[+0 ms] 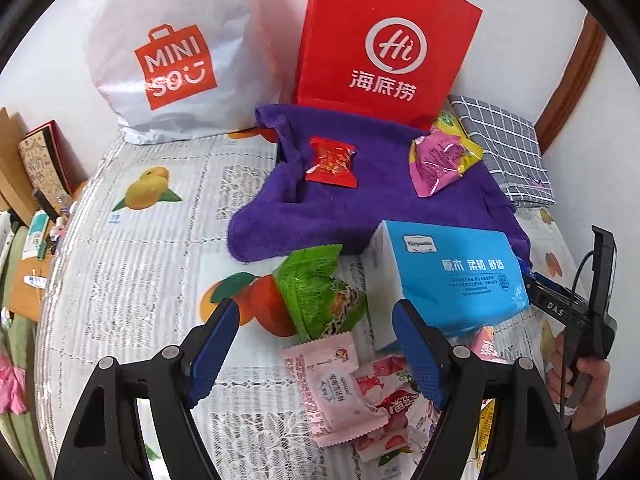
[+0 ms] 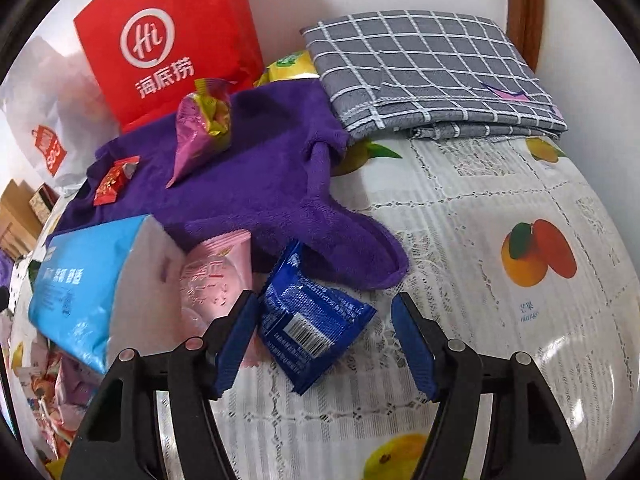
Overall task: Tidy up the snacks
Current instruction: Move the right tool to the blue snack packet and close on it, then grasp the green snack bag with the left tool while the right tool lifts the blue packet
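Note:
My right gripper stands over a dark blue snack packet on the fruit-print tablecloth. The packet lies between the jaws; the left pad touches its edge and the right pad is apart from it. A pale pink packet leans on a blue tissue pack just left. My left gripper is open above a green packet, a pink packet and a red-and-white packet. On a purple towel lie a red snack and a pink-and-yellow snack.
A red box and a white shopping bag stand against the back wall. A folded grey checked cloth lies at the back right. A person's hand shows at the right edge. Books and clutter sit beyond the table's left edge.

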`<control>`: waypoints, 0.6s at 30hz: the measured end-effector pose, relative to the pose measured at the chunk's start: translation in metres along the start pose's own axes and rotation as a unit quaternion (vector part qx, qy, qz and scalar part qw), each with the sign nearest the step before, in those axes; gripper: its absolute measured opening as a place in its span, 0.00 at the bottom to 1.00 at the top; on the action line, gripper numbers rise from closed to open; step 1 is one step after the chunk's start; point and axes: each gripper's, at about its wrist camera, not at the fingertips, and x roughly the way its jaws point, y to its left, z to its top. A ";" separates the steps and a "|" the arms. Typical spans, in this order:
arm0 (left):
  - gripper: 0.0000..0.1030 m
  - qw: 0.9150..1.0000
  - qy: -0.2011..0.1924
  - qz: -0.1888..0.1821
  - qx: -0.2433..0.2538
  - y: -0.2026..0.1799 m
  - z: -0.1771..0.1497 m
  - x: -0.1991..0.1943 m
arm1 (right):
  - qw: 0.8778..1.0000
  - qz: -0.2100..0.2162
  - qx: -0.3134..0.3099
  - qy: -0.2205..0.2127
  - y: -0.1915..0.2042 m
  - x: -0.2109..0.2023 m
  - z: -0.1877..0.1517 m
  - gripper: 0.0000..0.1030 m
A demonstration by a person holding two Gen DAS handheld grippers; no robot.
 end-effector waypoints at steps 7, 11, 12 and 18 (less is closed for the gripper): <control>0.75 1.000 0.000 -0.010 0.004 0.002 -0.004 0.002 | 0.999 -0.020 -0.032 -0.003 0.008 -0.002 -0.002 0.46; 0.75 1.000 -0.001 -0.013 0.001 0.009 -0.006 0.001 | 0.999 -0.020 -0.030 0.003 0.005 -0.008 -0.007 0.43; 0.75 1.000 -0.001 -0.014 0.000 0.011 -0.007 0.000 | 0.999 -0.021 -0.028 0.005 0.004 -0.009 -0.008 0.42; 0.75 1.000 -0.005 -0.016 -0.005 0.020 -0.011 -0.004 | 1.000 -0.020 -0.016 0.008 -0.005 -0.036 -0.023 0.41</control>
